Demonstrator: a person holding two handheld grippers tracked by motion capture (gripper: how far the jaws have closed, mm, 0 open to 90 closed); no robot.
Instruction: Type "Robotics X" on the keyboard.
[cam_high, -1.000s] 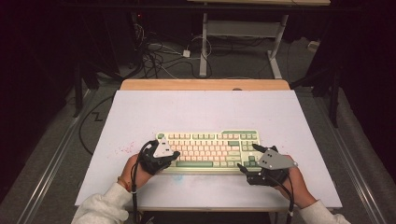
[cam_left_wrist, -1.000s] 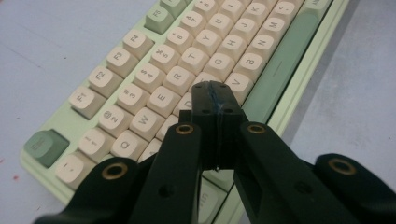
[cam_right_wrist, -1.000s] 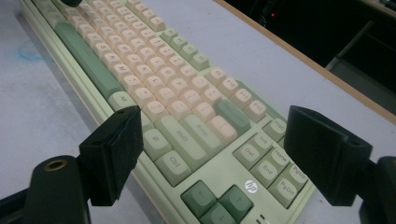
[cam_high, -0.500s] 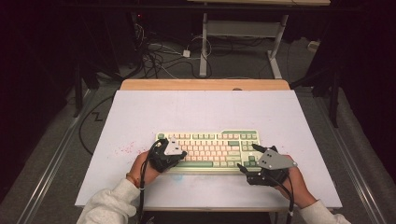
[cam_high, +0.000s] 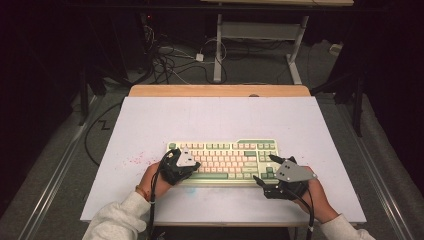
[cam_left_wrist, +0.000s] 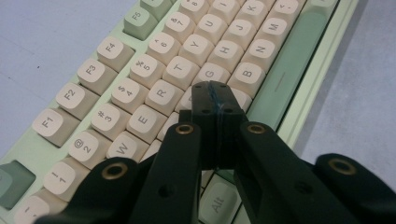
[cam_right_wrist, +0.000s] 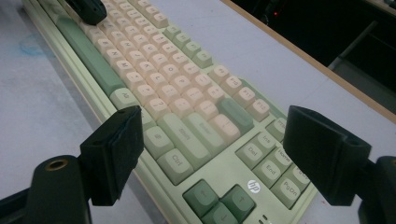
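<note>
The keyboard is located near the front edge of the white table. The keys beneath the left gripper are hidden by its clenched, empty jaws. The right gripper is held released, straddling the keyboard's right end. Since the earlier frames, the left gripper has been shifted rightward onto the letter keys.

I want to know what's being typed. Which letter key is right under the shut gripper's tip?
The tip of the left gripper sits between the G key and the B key, over a hidden key. By keyboard order that should be F or V; I can't tell which.
</note>
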